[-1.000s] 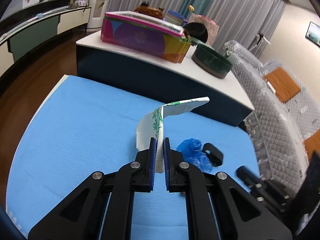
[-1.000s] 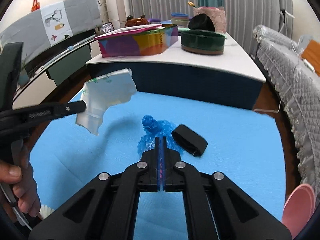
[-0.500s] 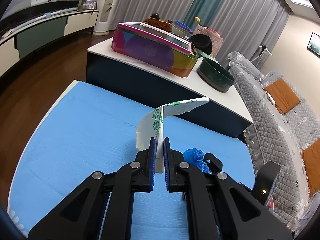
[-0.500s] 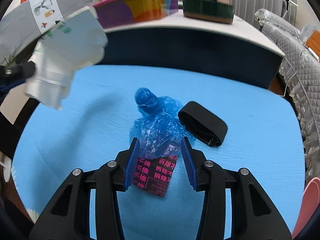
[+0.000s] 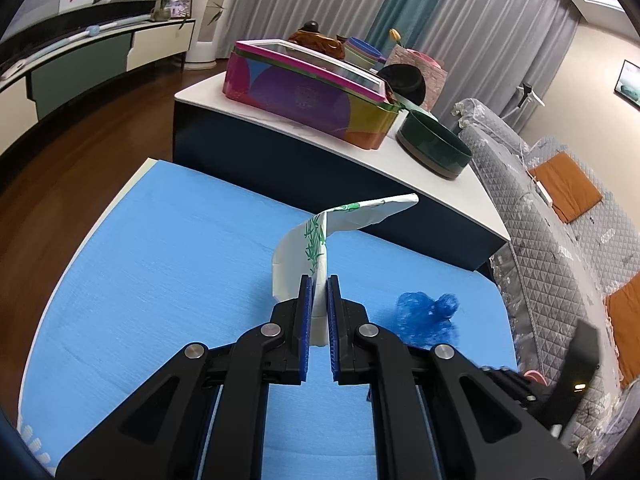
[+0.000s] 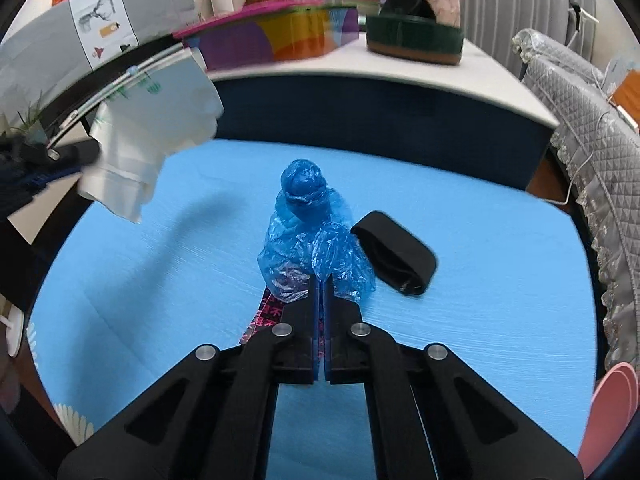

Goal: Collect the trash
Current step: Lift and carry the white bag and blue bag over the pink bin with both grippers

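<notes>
My left gripper [image 5: 317,280] is shut on a white paper wrapper with green leaf print [image 5: 320,240] and holds it above the blue mat [image 5: 160,248]. The wrapper also shows at the left of the right wrist view [image 6: 148,120]. My right gripper [image 6: 320,280] is shut on the near edge of a crumpled blue plastic bag [image 6: 312,232], which also shows in the left wrist view [image 5: 428,314]. A dark wrapper with pink print [image 6: 266,314] lies under the bag and the gripper. A black folded band [image 6: 394,252] lies right of the bag.
A white-topped dark counter [image 5: 360,148] stands behind the mat with a colourful box [image 5: 308,92] and a green round tin [image 5: 434,146]. A grey quilted sofa [image 5: 560,216] is to the right. A pink plate [image 6: 612,408] sits at the lower right.
My right gripper opened over the blue bag half a second ago and has now closed on it. My left gripper keeps holding the white wrapper, raised slightly.
</notes>
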`<state>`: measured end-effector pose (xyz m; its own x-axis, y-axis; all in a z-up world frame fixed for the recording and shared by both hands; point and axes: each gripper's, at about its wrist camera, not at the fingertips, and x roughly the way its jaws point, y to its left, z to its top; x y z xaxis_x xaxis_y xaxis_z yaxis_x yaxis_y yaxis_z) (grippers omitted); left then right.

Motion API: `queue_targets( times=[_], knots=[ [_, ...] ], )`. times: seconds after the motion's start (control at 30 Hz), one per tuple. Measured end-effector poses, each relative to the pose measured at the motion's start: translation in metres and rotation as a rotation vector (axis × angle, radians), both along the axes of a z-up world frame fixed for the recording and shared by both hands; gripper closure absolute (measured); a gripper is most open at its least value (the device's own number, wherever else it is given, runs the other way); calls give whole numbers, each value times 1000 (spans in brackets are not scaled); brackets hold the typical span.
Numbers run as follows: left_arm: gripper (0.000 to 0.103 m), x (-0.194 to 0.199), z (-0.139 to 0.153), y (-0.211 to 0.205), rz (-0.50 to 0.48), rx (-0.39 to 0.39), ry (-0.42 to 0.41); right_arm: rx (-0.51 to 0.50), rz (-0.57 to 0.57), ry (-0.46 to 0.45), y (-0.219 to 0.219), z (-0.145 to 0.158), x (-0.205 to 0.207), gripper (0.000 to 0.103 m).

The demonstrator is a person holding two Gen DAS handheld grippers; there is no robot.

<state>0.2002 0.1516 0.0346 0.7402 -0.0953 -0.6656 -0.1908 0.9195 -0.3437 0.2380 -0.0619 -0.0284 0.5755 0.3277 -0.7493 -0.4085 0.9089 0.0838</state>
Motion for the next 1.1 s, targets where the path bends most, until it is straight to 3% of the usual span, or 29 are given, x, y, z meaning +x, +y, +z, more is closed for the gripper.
queue_targets(
  times=[0.47,0.97,1.1],
  knots=[
    [95,-14,8,-45,-88,72,-18,60,-11,-141,-65,76,-53,102],
    [95,-31,15,-92,-168,146,-41,95,-82,-257,-147,130,-102,102],
    [95,-33,13,-103,-187,169,-42,109,-134,-296,-166,132,-109,102]
  ],
)
